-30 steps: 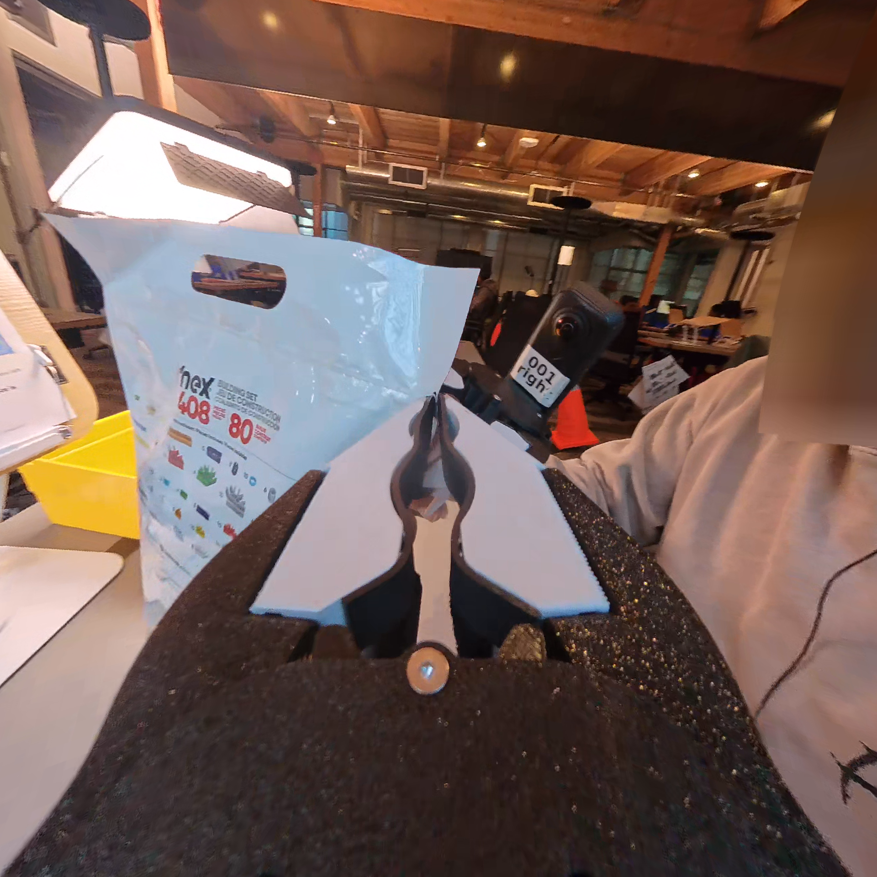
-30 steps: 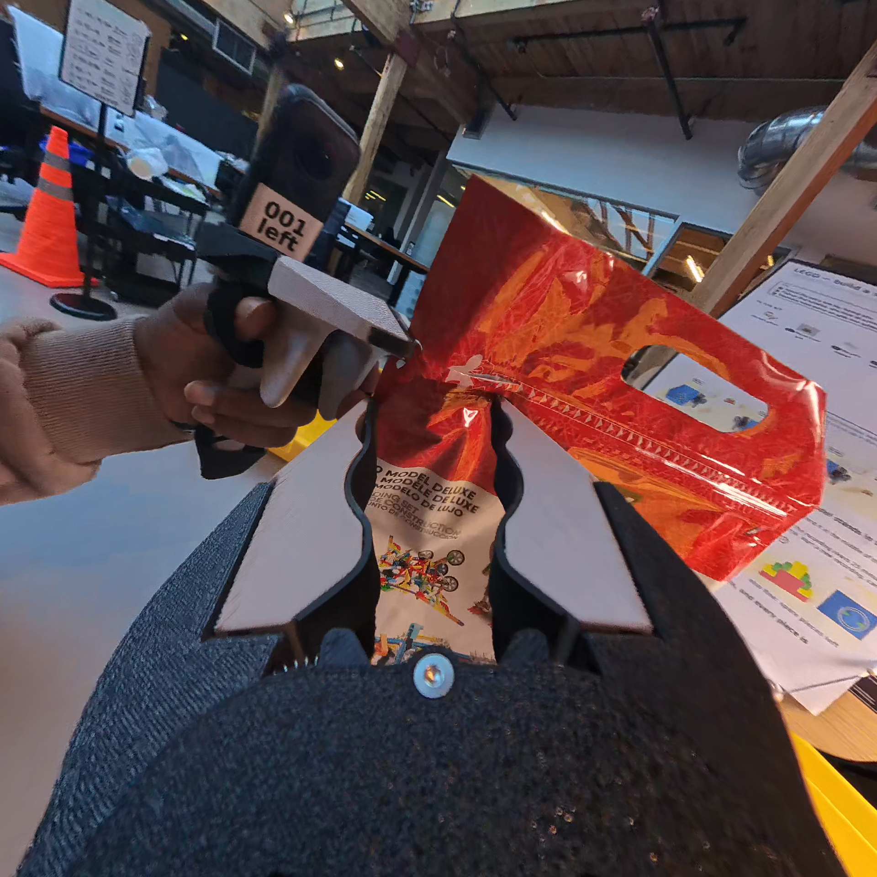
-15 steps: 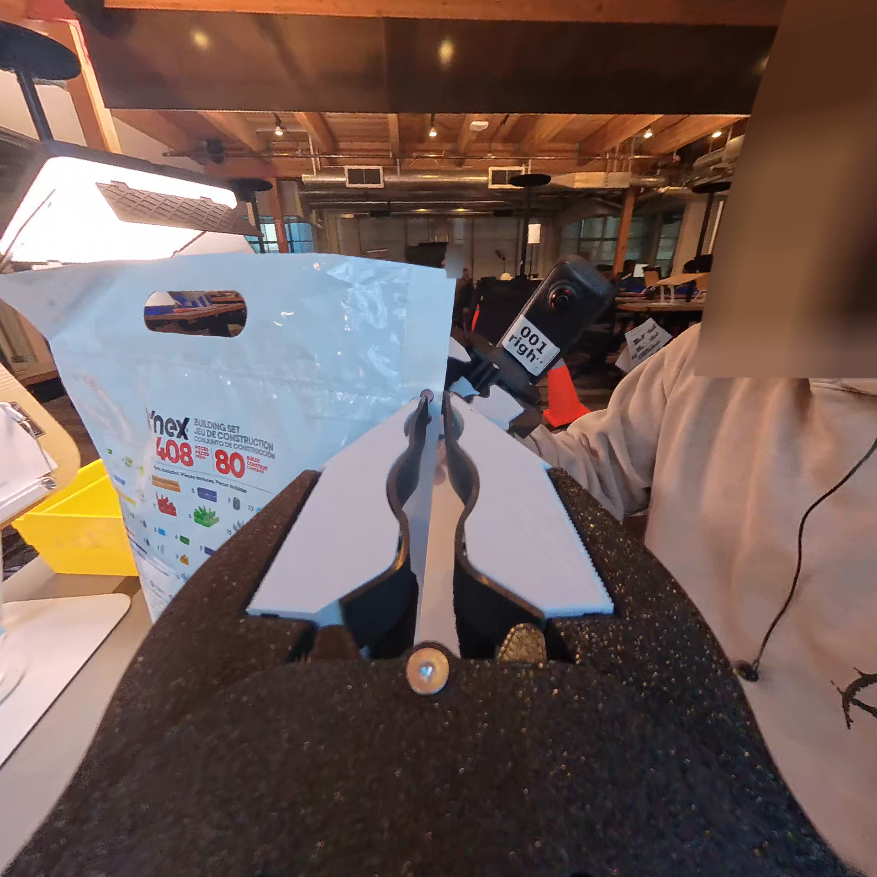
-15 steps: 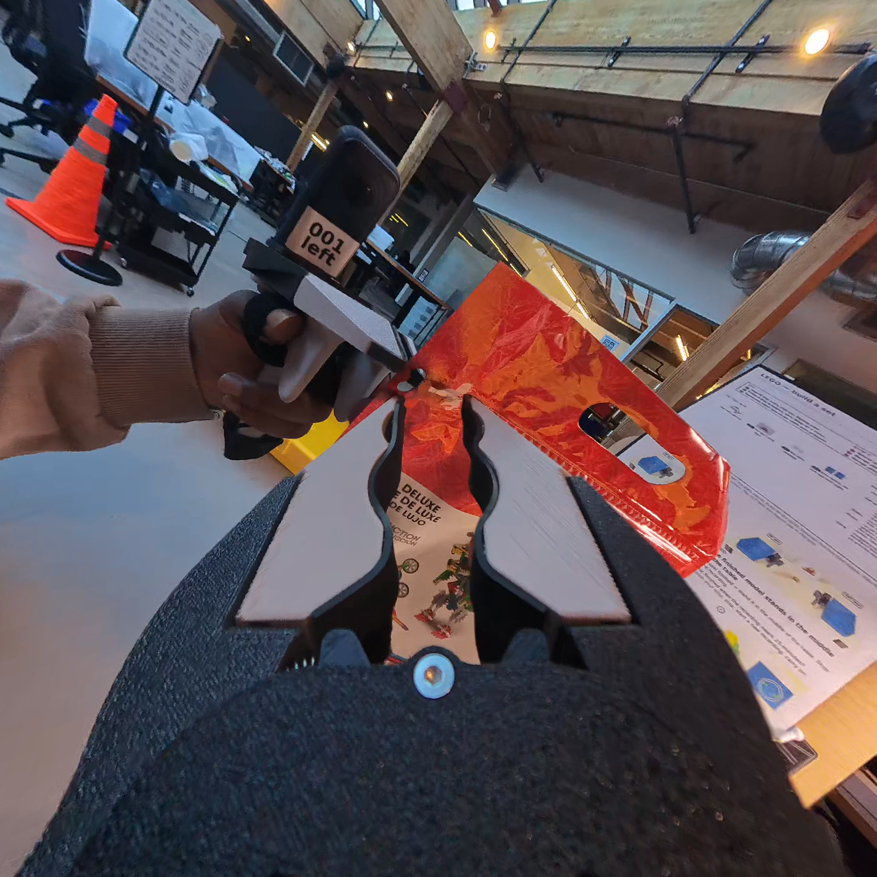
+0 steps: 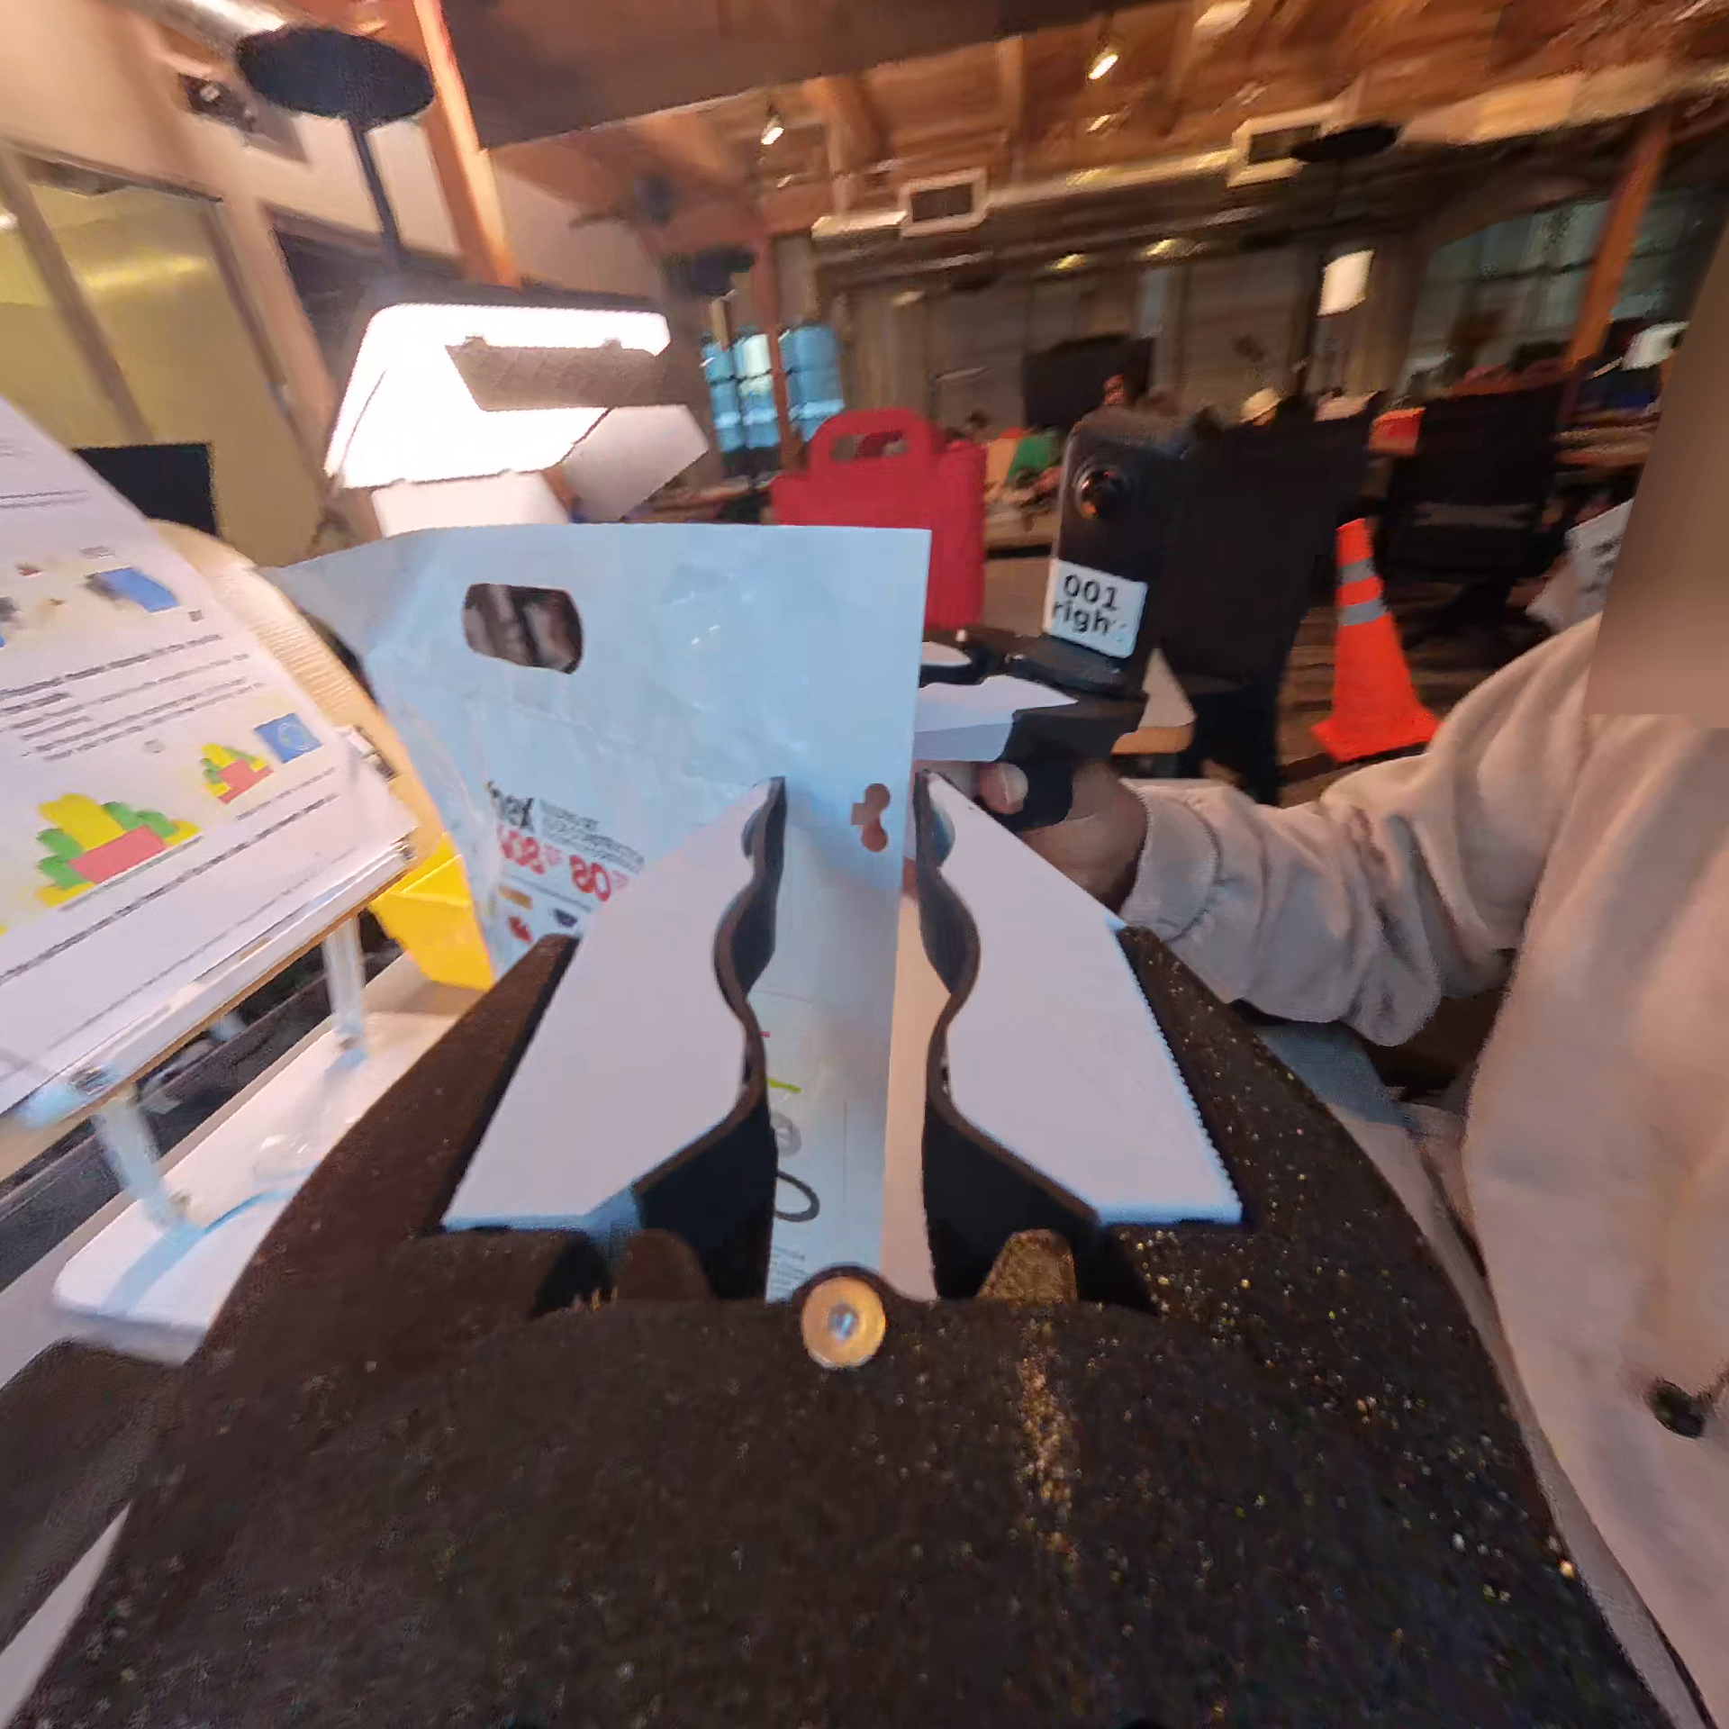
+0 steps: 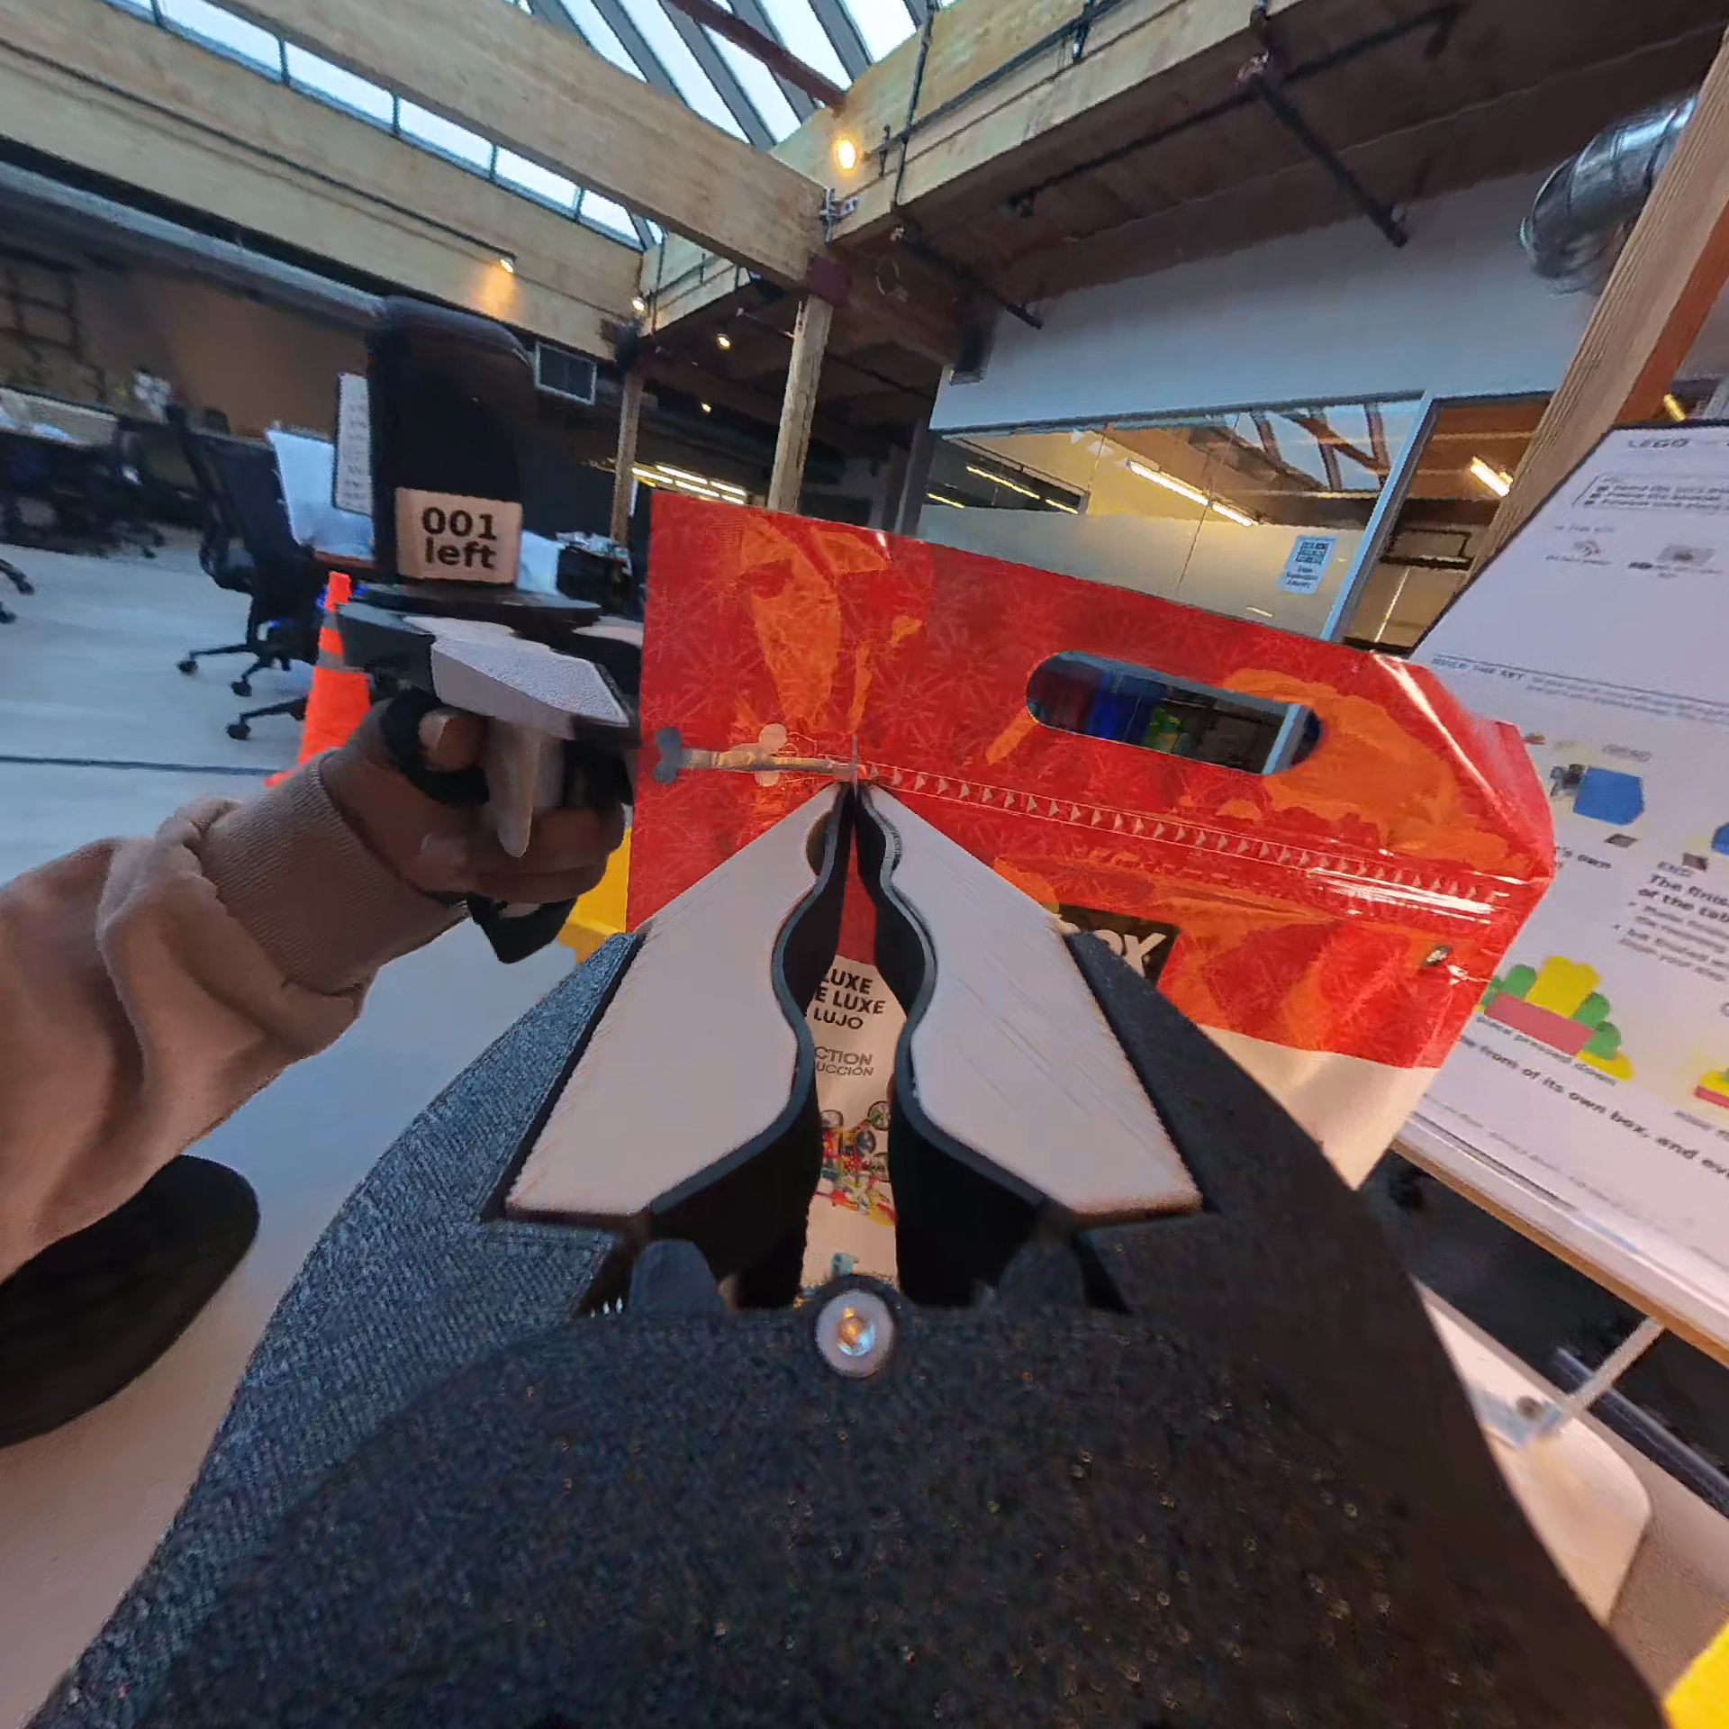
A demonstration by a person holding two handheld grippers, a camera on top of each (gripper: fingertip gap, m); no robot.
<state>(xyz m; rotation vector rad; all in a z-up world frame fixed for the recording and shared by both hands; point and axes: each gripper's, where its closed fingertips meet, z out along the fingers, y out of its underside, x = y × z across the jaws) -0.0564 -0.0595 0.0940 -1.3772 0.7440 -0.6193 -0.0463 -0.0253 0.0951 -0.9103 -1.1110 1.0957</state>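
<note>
Since the earlier frame the left claw [image 5: 847, 795] has opened, its fingers now spread with the bag's [image 5: 674, 683] side edge standing between them, while the right claw [image 6: 851, 795] has closed, tips pinched together on the seal strip [image 6: 1123, 823] of the bag [image 6: 982, 655]. Seen from the right wrist view the bag is red with a handle slot [image 6: 1169, 711], upright between the two claws; from the left its back is white. An instruction sheet [image 5: 140, 767] on a stand leans beside it over the table [image 5: 281, 1160], with a yellow bin [image 5: 435, 922] behind.
</note>
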